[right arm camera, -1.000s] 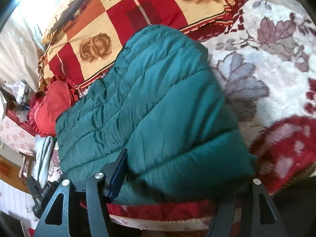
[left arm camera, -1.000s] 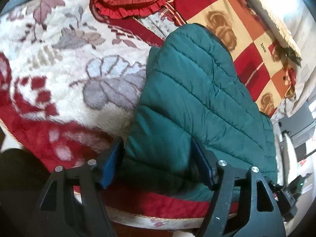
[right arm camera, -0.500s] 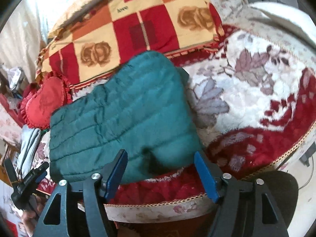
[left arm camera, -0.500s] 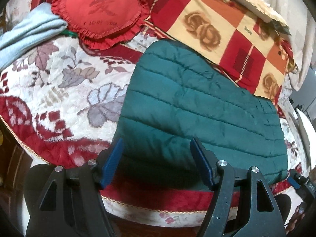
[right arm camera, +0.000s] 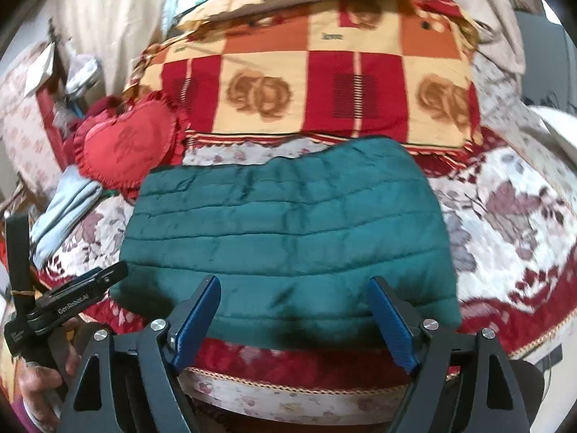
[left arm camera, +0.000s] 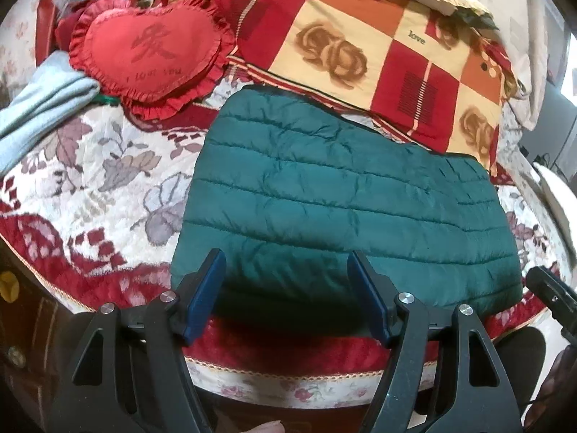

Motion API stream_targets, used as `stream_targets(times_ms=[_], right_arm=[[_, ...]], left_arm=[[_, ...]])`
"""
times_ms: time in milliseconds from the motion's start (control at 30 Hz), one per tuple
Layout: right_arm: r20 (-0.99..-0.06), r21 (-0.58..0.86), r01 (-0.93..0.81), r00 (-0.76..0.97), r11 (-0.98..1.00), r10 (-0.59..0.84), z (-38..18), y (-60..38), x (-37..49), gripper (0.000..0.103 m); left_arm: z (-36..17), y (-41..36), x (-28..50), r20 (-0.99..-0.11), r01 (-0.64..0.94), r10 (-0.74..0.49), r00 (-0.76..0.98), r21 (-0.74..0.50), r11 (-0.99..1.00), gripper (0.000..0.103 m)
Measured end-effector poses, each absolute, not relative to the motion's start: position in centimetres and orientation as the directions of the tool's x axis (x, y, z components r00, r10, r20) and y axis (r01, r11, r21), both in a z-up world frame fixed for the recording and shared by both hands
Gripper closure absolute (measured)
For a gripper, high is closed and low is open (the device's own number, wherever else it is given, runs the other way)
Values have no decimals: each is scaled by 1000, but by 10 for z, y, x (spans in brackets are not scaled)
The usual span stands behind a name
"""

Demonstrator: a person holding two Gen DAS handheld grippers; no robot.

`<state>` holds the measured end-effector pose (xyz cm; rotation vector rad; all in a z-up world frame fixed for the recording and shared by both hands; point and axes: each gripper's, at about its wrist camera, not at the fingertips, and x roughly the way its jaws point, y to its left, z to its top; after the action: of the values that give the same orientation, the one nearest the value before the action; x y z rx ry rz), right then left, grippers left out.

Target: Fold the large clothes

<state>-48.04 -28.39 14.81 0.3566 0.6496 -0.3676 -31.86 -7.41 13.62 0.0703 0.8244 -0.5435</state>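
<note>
A dark green quilted jacket (left arm camera: 342, 209) (right arm camera: 288, 238) lies folded into a flat rectangle on the floral bedspread (left arm camera: 90, 180). My left gripper (left arm camera: 286, 267) hovers open above the jacket's near left edge, nothing between its blue pads. My right gripper (right arm camera: 292, 296) hangs over the jacket's near edge; its jaws are opening and hold nothing. The left gripper shows at the left edge of the right wrist view, in a hand (right arm camera: 39, 379). The right gripper's tip (left arm camera: 551, 296) shows at the far right of the left wrist view.
A red heart-shaped cushion (left arm camera: 148, 57) and folded light blue cloth (left arm camera: 39, 101) lie left of the jacket. A red and yellow checked pillow (left arm camera: 360, 47) sits behind it. The bed's trimmed front edge (left arm camera: 288, 379) runs just under the grippers.
Both grippers pulled back and rose off the jacket, and both views levelled out. The right gripper's jaws spread wider. The jacket stays flat on the bed.
</note>
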Motion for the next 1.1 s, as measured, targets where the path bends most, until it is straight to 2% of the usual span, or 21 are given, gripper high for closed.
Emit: stream_targets(times_ms=[200,333,1100], right_arm=[[-634,159,424,736,892,-237,148,-265,-467,12],[-637,157,426,733,891,-238,146,-260,-464,10],[-666,154,453,704,878,-246,137,-263,-446,10]], left_arm=[[139,-79,-326,-698,494,-433,570,-129,860,33],[140,-81,-327,-691,489,-437,576,-137,861,33],[135,-90,-328,-700,496,-425,574,-117,861,33]])
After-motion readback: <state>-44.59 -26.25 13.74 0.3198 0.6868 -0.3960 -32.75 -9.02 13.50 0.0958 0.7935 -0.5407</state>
